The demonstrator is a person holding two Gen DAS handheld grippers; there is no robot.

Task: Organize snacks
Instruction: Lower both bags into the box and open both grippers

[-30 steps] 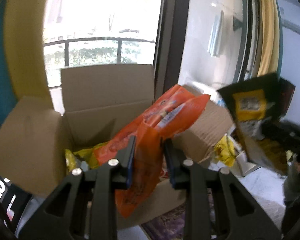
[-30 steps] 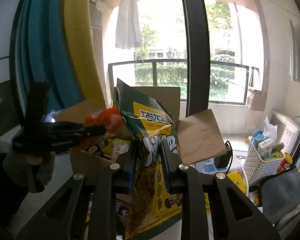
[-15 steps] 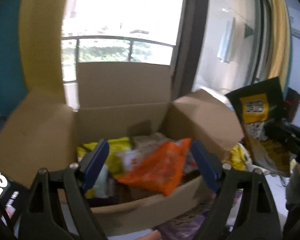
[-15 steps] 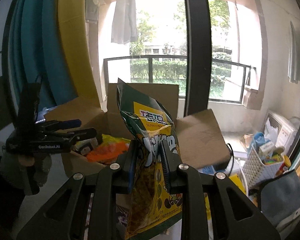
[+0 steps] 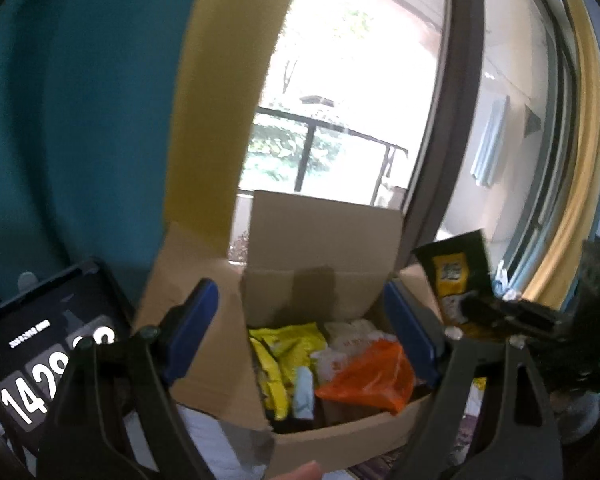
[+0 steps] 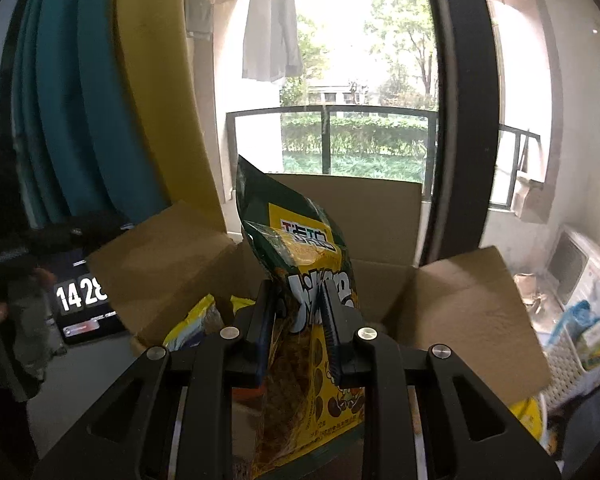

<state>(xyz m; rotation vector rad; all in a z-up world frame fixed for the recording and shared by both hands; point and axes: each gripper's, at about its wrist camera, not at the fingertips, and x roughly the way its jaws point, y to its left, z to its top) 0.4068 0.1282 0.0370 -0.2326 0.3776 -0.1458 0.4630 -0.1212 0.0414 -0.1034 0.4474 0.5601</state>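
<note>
An open cardboard box stands in front of me with snacks inside. An orange snack bag lies in it beside yellow packets. My left gripper is open and empty, a little back from the box. My right gripper is shut on a green and yellow snack bag and holds it upright at the box's near side. That bag and the right gripper also show at the right of the left wrist view.
A dark tablet with a clock display stands left of the box; it also shows in the right wrist view. Teal and yellow curtains hang behind. A white basket of items sits at the right, by the balcony window.
My left gripper opened and let the orange bag drop into the box, then drew back and to the left. My right gripper moved closer to the box with its bag.
</note>
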